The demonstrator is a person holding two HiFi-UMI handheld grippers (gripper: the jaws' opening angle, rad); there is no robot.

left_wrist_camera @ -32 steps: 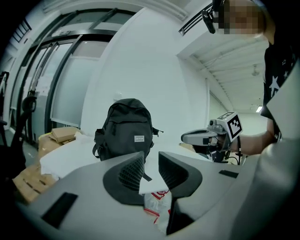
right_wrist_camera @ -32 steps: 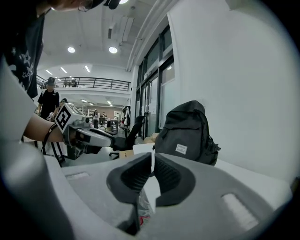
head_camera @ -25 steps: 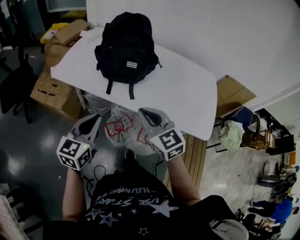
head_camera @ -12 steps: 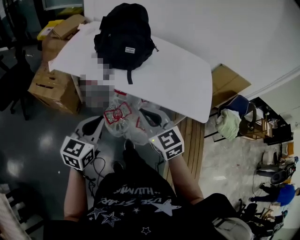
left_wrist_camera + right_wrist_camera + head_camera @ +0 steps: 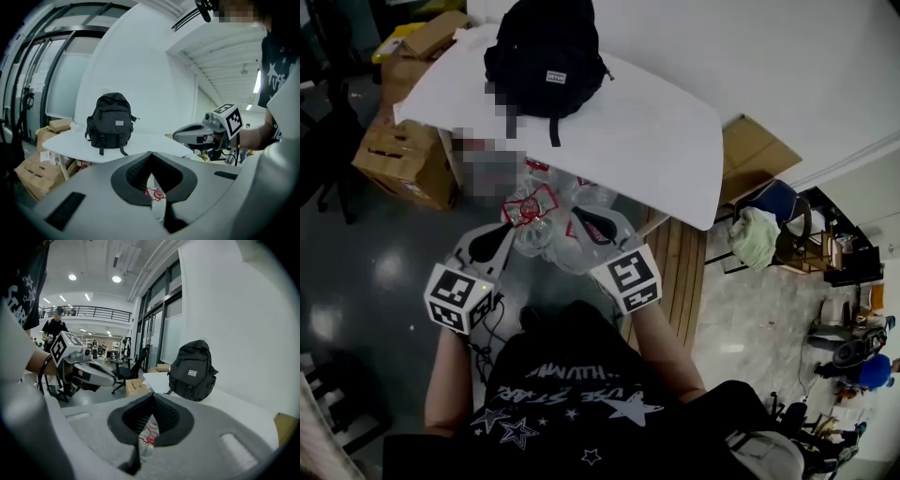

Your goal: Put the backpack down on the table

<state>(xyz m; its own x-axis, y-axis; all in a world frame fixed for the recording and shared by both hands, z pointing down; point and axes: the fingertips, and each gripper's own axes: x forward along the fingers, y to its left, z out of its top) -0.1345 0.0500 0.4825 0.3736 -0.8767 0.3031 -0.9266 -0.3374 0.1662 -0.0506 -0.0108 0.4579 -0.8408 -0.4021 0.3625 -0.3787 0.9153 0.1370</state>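
Note:
The black backpack [image 5: 546,56] stands upright on the white table [image 5: 647,141], near its far left end, with two straps hanging toward the front edge. It also shows in the left gripper view [image 5: 110,122] and the right gripper view [image 5: 192,371]. My left gripper [image 5: 499,234] and right gripper [image 5: 586,223] hang side by side, off the table on the near side, well short of the backpack. Both point toward it. The left gripper [image 5: 151,157] is shut with nothing in it. The right gripper [image 5: 152,397] is shut and empty too.
A clear plastic bag of bottles [image 5: 548,234] lies on the floor below the grippers. Cardboard boxes [image 5: 403,155] stand under the table's left end, flat cardboard [image 5: 750,159] to its right. A chair with a cloth [image 5: 764,239] is farther right. An office chair [image 5: 129,369] stands beyond the table.
Both grippers have drawn back from the table's front edge, toward the person. The backpack has stayed where it was on the table.

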